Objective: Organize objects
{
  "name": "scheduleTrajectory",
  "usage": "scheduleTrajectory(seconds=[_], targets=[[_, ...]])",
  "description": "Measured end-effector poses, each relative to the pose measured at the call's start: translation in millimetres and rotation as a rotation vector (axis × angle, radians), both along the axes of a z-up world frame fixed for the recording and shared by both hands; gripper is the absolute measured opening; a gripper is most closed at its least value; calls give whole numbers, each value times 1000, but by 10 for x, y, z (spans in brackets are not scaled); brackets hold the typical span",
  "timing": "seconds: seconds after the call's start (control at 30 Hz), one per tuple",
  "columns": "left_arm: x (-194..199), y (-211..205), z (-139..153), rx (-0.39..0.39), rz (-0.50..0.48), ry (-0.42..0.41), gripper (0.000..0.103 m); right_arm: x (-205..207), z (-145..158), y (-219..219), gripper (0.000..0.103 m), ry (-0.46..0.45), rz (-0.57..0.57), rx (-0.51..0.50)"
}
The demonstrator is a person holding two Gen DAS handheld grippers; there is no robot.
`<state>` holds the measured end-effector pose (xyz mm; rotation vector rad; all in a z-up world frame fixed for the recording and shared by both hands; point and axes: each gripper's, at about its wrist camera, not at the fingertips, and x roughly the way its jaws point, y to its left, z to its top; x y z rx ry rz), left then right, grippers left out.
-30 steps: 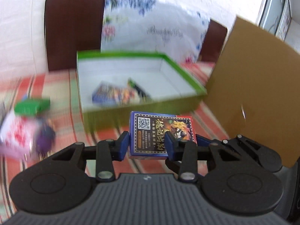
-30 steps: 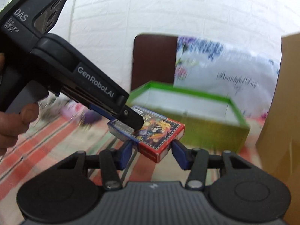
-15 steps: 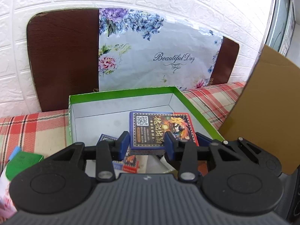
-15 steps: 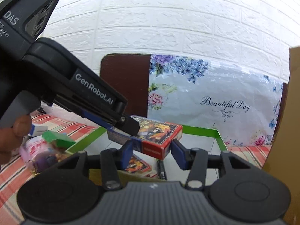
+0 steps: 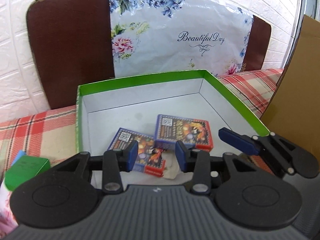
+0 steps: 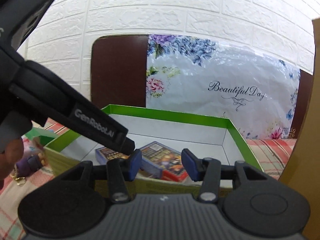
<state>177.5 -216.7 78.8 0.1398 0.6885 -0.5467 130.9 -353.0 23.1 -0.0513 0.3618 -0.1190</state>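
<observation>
1. Left wrist view: left gripper at narrow-to-mid gap, nothing betw. pads, hovering over near side of green box.
2. Right gripper likewise part open and empty, just beside the left one, pointing over the near wall of the same box.
3. Task items: card box lying flat on the box floor, free of both grippers; second card box just beside it, corners touching or overlapping, can't tell which.
4. Risk: grippers v. close together, so likely to knock each other on the way out.
5. Risk: low fingertips could catch the near wall and drag or tip the light box, shifting both card boxes.
6. Risk: loose pile inside; more items dropped on top may slide or stack crooked.
7. Surface: red-and-cream plaid cloth. Small green packet and purple trinket left of box, not yet sorted.
8. Room: white brick-pattern wall, brown board and floral bag behind box, cardboard sheet on the right.
</observation>
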Motion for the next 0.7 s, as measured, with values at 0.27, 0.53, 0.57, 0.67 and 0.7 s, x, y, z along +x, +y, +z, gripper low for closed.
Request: scheduleTrajectory(seconds=[0.27, 0.53, 0.57, 0.67, 0.7], targets=[[-438, 240, 79, 18, 57, -52, 44, -365, 30, 223, 45, -14, 4, 88], [-787, 582, -97, 56, 119, -17, 46, -676, -136, 381, 45, 99, 34, 204], [-809, 634, -121, 60, 127, -11, 46, -696, -136, 407, 45, 105, 40, 208], [-868, 810, -180, 63, 161, 7, 46, -743, -101, 514, 45, 110, 55, 193], [-876, 871, -193, 62, 173, 11, 46, -750, -80, 552, 46, 108, 61, 187]])
